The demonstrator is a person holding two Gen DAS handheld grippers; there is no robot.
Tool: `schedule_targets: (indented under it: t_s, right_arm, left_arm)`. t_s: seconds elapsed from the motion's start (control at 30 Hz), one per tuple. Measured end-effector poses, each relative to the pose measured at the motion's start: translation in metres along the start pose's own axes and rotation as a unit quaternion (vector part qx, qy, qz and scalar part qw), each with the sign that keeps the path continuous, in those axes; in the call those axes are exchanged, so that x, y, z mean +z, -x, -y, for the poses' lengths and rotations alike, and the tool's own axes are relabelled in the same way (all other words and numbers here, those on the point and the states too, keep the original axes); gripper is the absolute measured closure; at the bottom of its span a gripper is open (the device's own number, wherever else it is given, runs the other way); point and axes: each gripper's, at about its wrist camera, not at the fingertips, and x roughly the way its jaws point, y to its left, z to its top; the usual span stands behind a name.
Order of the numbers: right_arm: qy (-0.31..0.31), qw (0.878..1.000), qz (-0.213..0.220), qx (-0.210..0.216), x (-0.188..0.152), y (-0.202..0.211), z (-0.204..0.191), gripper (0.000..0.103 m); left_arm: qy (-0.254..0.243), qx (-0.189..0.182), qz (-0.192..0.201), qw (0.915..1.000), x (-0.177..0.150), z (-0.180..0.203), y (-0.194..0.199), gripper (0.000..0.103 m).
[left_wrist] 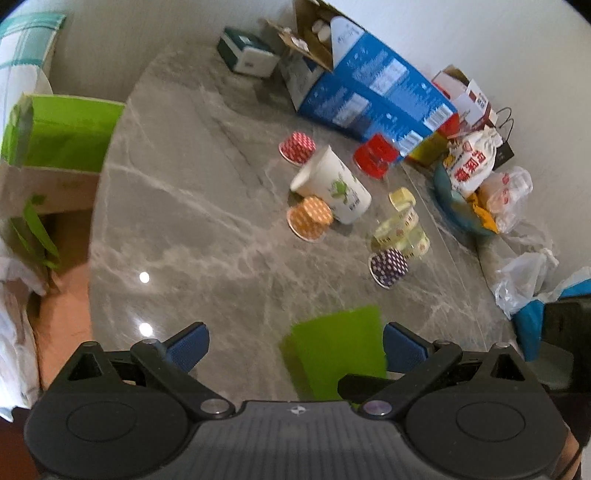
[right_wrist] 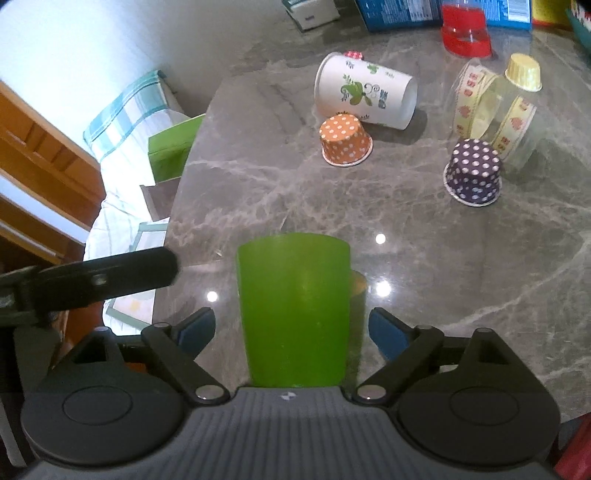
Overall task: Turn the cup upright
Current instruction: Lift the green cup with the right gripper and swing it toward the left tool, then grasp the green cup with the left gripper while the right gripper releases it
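Observation:
A green plastic cup [right_wrist: 293, 310] stands upside down on the grey marble table [right_wrist: 258, 177], base up and wider end down. My right gripper [right_wrist: 291, 334] is open, with a blue pad [right_wrist: 197, 328] on each side of the cup and a gap to each. The cup also shows in the left wrist view [left_wrist: 338, 350], just inside my open left gripper [left_wrist: 295, 349], near its right pad [left_wrist: 400, 347]. Part of the left gripper [right_wrist: 110, 278] juts in at the left of the right wrist view.
A white paper cup [right_wrist: 364, 90] lies on its side. Orange [right_wrist: 345, 144], purple [right_wrist: 472, 171] and red dotted [left_wrist: 297, 147] small cups stand upside down. A clear ribbon-printed cup [right_wrist: 491, 107], a red cup [right_wrist: 465, 31], a blue box [left_wrist: 373, 85] and bags [left_wrist: 476, 173] sit behind.

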Motion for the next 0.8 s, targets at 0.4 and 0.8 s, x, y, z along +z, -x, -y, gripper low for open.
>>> schedule_targets:
  t_s: [0.4,0.8]
  right_arm:
    - [-0.012,0.998,0.064,-0.006,-0.044,0.048,0.031,0.004]
    - [-0.042,0.991,0.127,0.011,-0.064,0.062,0.057,0.002]
  left_arm:
    - [0.021,0.035,-0.047,0.9980,-0.008,0.046,-0.037,0.005]
    - [0.006,0.116,-0.057,0.9915,-0.004,0.063,-0.063,0.019]
